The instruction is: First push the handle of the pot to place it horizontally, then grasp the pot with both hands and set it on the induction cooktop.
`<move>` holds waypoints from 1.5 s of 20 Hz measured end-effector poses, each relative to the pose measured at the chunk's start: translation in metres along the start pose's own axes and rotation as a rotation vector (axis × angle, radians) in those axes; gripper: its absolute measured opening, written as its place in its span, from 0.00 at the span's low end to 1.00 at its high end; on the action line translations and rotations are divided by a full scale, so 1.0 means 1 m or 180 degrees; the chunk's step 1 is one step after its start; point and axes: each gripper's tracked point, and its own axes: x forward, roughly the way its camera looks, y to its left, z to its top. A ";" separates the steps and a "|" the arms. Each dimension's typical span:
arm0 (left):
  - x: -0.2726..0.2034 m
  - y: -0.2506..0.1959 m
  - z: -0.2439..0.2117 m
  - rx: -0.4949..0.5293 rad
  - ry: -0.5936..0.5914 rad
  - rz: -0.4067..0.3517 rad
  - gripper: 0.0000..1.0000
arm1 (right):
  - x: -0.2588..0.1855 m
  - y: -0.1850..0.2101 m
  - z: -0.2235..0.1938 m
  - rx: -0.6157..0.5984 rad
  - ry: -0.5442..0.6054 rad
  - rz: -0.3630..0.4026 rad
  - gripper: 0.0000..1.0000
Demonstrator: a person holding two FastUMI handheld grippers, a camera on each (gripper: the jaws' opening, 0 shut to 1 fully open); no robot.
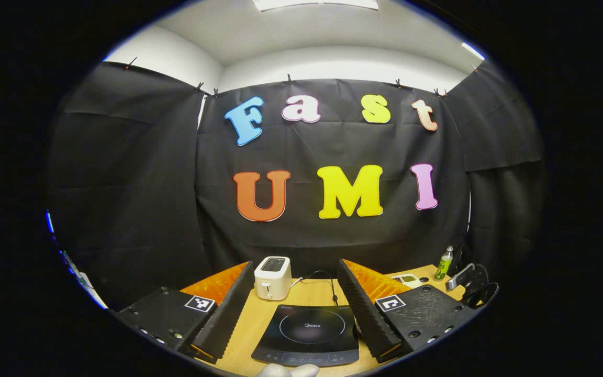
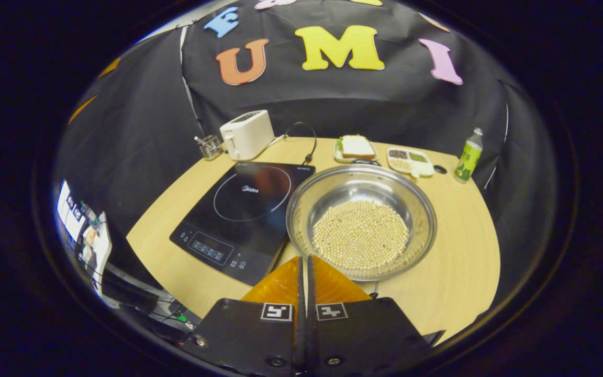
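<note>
Since the pot (image 2: 361, 222) sits on the table (image 2: 464, 262) just right of the induction cooktop (image 2: 238, 209) in the right gripper view, its rim touching or slightly overhanging the cooktop's right edge, you've got the main move ahead of you: it's not on the glass yet. It's a wide steel bowl-type pot w/ a layer of pale beans across the bottom. The handle is hard to make out; a small dark bit shows at the far rim and another at the near rim, behind your fingers, so I can't tell if it's been pushed horizontal. I'd judge step 1 as not confirmed, step 2 as not begun.

Your right gripper (image 2: 304, 272) hangs above the near rim of the pot, fingers pressed together w/ nothing between them, not touching the pot as far as I can see.

Your left gripper (image 1: 296, 309) is spread wide, empty, held over the near side of the table and framing the cooktop, which lies bare.

Farther out: toaster (image 2: 246, 133) behind the cooktop w/ its cord trailing, a small glass holder (image 2: 210, 146) left of it, a sandwich plate (image 2: 355, 148) and a divided snack tray (image 2: 410, 161) behind the pot, a green bottle (image 2: 468, 155) at the far right edge.

Left to do, in my view: sort the handle, bring both grippers to the pot, lift, shift left onto the ring.
</note>
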 end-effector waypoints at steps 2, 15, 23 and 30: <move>0.000 0.001 -0.001 0.0015 0.0012 0.0020 0.95 | 0.010 0.001 -0.010 0.0038 0.0123 0.0016 0.04; 0.002 0.005 -0.004 0.0034 0.0063 0.0064 0.95 | 0.043 -0.005 -0.045 0.0130 0.0430 -0.0027 0.04; 0.003 0.002 -0.005 0.0039 0.0069 -0.0001 0.95 | 0.036 -0.032 -0.057 0.0302 0.0471 -0.0115 0.04; 0.012 -0.012 -0.006 0.0012 0.0067 -0.0067 0.95 | 0.028 -0.066 -0.061 0.0385 0.0482 -0.0259 0.04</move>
